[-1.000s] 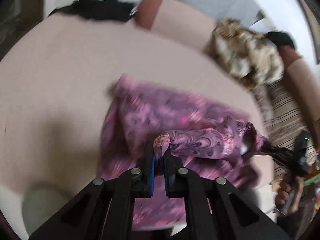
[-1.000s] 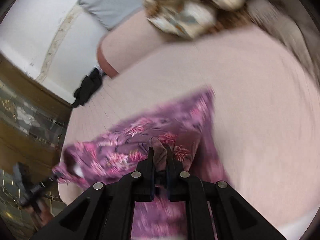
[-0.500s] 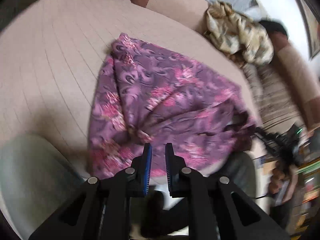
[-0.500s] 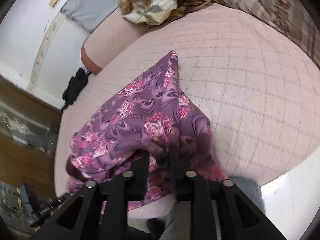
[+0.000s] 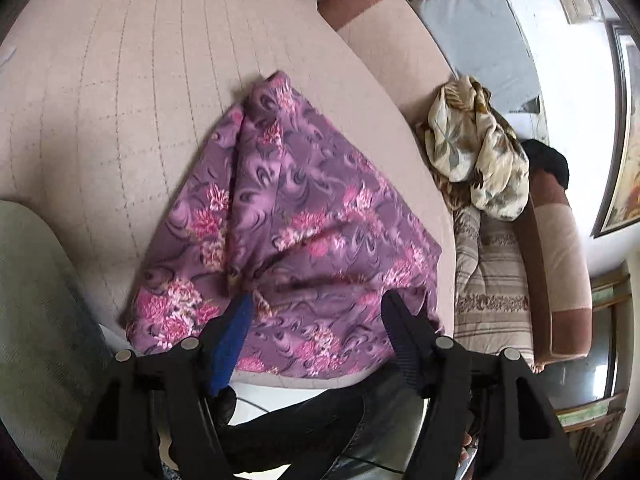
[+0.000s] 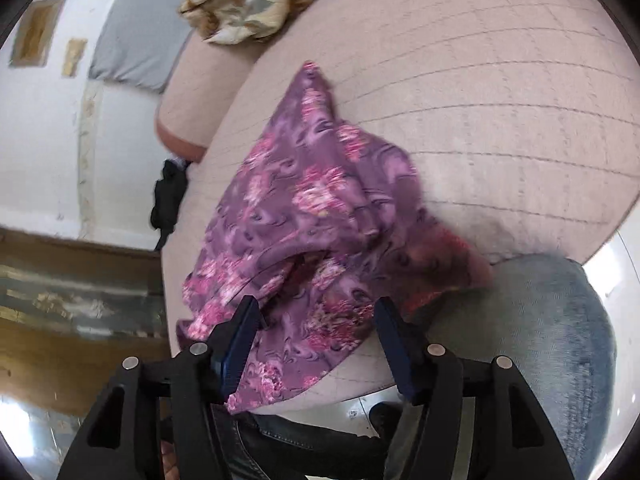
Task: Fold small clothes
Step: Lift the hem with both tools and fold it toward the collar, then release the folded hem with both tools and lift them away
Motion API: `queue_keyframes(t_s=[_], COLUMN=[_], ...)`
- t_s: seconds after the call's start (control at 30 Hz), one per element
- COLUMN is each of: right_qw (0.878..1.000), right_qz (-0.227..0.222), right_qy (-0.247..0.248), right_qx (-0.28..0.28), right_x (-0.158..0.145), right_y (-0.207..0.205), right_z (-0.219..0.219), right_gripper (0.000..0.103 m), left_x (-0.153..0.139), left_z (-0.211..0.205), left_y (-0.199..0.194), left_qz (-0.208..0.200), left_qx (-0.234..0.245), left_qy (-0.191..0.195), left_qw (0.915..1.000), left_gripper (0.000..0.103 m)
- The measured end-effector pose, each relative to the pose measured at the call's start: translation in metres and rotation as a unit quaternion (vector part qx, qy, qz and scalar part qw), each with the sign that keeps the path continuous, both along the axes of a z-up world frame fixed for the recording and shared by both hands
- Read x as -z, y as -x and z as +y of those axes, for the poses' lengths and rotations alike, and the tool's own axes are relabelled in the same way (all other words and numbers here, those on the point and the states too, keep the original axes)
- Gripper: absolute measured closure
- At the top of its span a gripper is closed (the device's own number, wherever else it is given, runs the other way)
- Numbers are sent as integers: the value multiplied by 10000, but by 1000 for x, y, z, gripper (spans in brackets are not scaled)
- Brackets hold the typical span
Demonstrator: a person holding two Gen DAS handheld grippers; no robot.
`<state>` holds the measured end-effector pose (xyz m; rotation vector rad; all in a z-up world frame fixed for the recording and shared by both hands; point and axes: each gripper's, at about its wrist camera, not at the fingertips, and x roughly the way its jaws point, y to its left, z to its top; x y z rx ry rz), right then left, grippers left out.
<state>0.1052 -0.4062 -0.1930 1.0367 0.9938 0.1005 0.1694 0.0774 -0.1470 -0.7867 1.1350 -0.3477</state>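
Observation:
A purple garment with pink flowers lies rumpled on the pink quilted cushion, its near edge hanging over the cushion's front edge. It also shows in the right wrist view. My left gripper is open and empty, held just above the garment's near edge. My right gripper is open and empty too, over the near edge of the same garment, with a loose fold of cloth between its fingers but not gripped.
A cream floral cloth pile and a black item lie on the sofa at right. Another black garment lies at the cushion's far end. The person's jeans-clad knees are under the grippers. A grey pillow is behind.
Both grippers were shut on the garment a second ago; both have let go, opened wide and drawn back toward the cushion's front edge. The garment now lies on the cushion.

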Motion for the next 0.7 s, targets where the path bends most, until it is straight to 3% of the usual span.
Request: queue_keyframes(t_s=[0.3,0.47,0.5,0.57,0.6,0.7], right_qw=[9979,9970,9966,9949,9937,9921], right_qz=[320,733,799,912,953,897], right_qy=[-449,33,140,400,564,873], right_qx=[341,236,173,134,151,12], right_x=[-1,4,5,6,5,1], right_y=[-28,-49,-49,-47,-43,-39], right_z=[-3,4,4,2,1,-2], right_gripper=[35,34,34,40,50,64], left_x=[35,60,64,64,62,49], left_z=[-14,-17,-17,-15,-14,-14], left_y=[-14,-7,-3,2,4,4], left_qz=[664,1010,1037,1000,952,742], left_qx=[-102,40,57,32,28,8], left_qy=[-364,-364,-356,-424,-451,-607], left_qw=[9971,9942,9940,9941,9944,9954], left_gripper=[43,68,68,69,69,68])
